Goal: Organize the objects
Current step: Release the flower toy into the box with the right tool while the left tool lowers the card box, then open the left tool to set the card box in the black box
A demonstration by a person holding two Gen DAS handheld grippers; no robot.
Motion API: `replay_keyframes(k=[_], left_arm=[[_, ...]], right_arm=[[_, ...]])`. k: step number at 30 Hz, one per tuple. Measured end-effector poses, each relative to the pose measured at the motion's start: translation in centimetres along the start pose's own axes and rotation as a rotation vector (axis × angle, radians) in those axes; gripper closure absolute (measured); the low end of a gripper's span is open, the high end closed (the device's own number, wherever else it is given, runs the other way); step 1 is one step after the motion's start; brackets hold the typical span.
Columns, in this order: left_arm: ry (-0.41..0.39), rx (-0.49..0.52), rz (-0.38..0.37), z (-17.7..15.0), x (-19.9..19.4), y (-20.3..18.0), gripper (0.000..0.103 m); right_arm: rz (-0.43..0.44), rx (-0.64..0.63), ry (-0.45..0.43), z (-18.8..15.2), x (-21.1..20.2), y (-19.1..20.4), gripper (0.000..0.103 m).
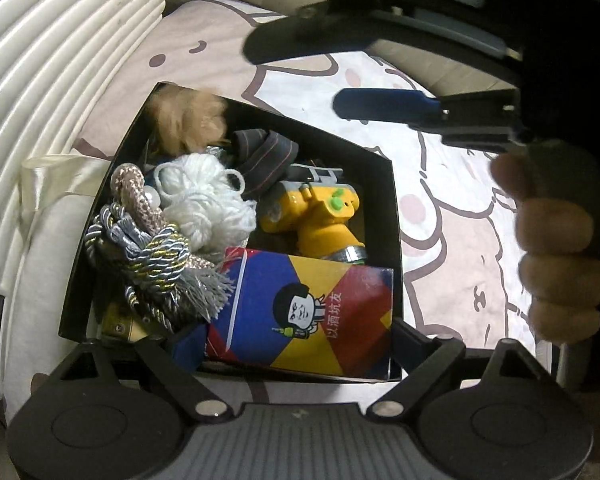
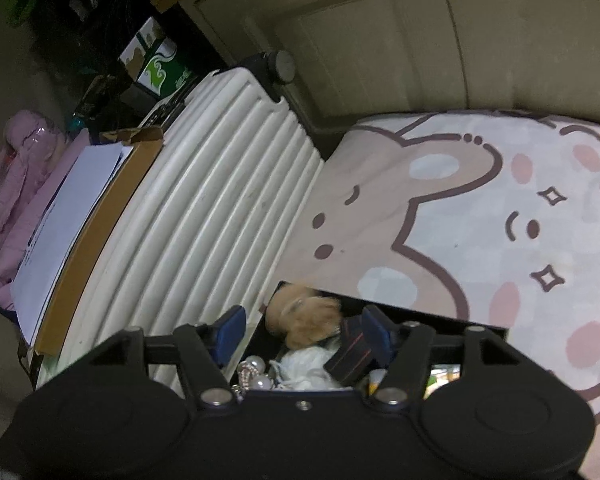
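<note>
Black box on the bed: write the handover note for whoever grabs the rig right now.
Left hand-held gripper: open, empty, at the near edge of the black box.
Right hand-held gripper: open, empty, above the box's far end.
In the box: colourful card pack, yellow toy camera, white yarn, twisted tassel cord, striped strap, tan plush, pearl beads.
Box sits on the cartoon bedsheet, beside the white ribbed suitcase.
Done: these items are boxed.
Left: no loose item shows on the sheet; check outside the views.
</note>
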State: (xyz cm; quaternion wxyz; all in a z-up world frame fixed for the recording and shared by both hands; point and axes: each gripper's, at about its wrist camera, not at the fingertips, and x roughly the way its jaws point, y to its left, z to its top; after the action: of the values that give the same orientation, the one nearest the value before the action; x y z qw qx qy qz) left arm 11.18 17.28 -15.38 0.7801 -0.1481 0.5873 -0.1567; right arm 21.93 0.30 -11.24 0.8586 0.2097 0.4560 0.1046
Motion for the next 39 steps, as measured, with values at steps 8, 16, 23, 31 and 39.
replay_keyframes(k=[8, 16, 23, 31, 39], left_arm=[[-0.019, 0.001, 0.017, 0.1, -1.1, 0.0, 0.011], [-0.043, 0.013, 0.074, 0.1, -2.1, -0.8, 0.008], [-0.07, 0.006, 0.095, -0.1, -2.9, -1.3, 0.005], [-0.088, 0.034, 0.12, -0.3, -3.6, -2.2, 0.008], [-0.055, 0.089, 0.166, -0.5, -3.2, -3.1, 0.054]], right_arm=[[-0.008, 0.034, -0.012, -0.2, -1.5, -1.3, 0.04], [-0.012, 0.047, -0.028, -0.8, -3.6, -2.3, 0.04], [-0.011, 0.057, -0.053, -1.2, -5.5, -2.9, 0.04], [-0.015, 0.071, -0.052, -1.5, -6.3, -3.4, 0.041], [-0.017, 0.094, -0.057, -1.6, -6.8, -4.1, 0.043]])
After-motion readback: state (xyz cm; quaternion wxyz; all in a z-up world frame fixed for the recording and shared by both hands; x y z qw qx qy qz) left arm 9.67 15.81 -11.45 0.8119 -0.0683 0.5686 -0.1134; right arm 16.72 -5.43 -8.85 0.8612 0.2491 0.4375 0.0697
